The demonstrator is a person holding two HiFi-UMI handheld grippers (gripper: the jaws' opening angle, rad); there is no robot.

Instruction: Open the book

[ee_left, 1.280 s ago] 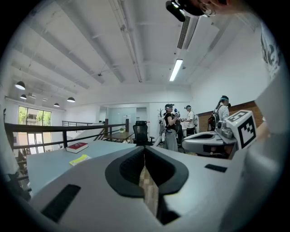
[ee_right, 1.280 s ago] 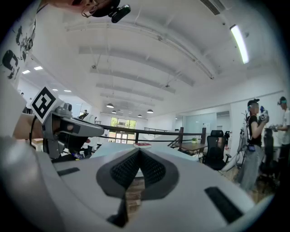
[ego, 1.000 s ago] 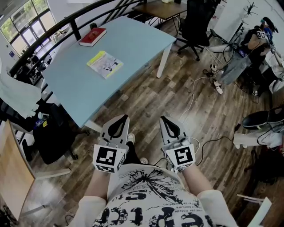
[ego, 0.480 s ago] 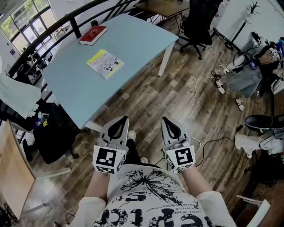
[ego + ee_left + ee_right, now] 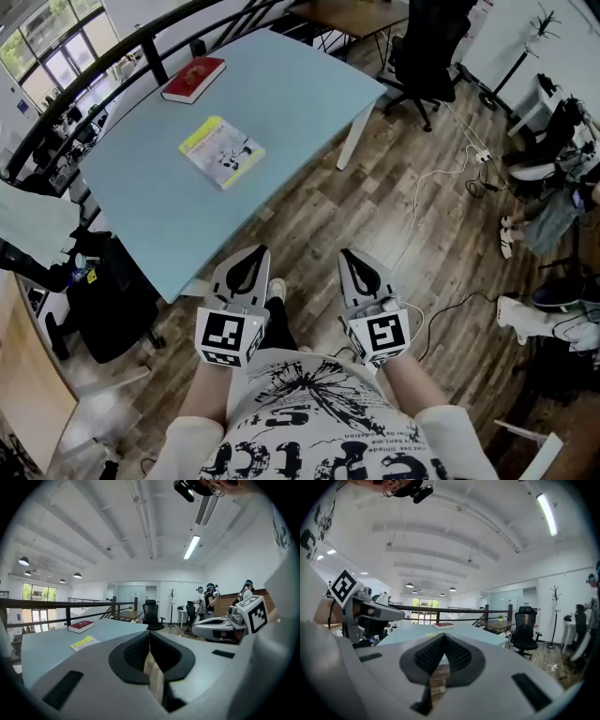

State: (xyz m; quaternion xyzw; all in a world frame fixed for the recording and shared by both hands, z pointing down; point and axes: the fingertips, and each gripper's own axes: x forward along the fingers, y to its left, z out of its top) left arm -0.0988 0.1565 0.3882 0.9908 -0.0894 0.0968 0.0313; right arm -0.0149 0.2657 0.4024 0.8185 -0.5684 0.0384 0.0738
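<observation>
A closed book with a yellow and white cover (image 5: 222, 151) lies on the light blue table (image 5: 291, 89); a red book (image 5: 193, 79) lies farther back near the railing. My left gripper (image 5: 253, 254) and right gripper (image 5: 350, 255) hang side by side over the wooden floor, short of the table's near corner, both shut and holding nothing. In the left gripper view the yellow book (image 5: 85, 642) and red book (image 5: 81, 626) show beyond the closed left gripper (image 5: 149, 634). Past the closed right gripper (image 5: 444, 637) in the right gripper view lies the red book (image 5: 443, 626).
A black office chair (image 5: 427, 47) stands past the table's far right corner. White cables (image 5: 441, 178) trail across the floor at right, where people's legs (image 5: 544, 202) show. Another black chair (image 5: 108, 291) sits at the table's left end. A dark railing (image 5: 122, 52) runs behind.
The table and both books have come closer and slid slightly down the head view. Both grippers keep their places in the view, still shut. The people at the right have shifted.
</observation>
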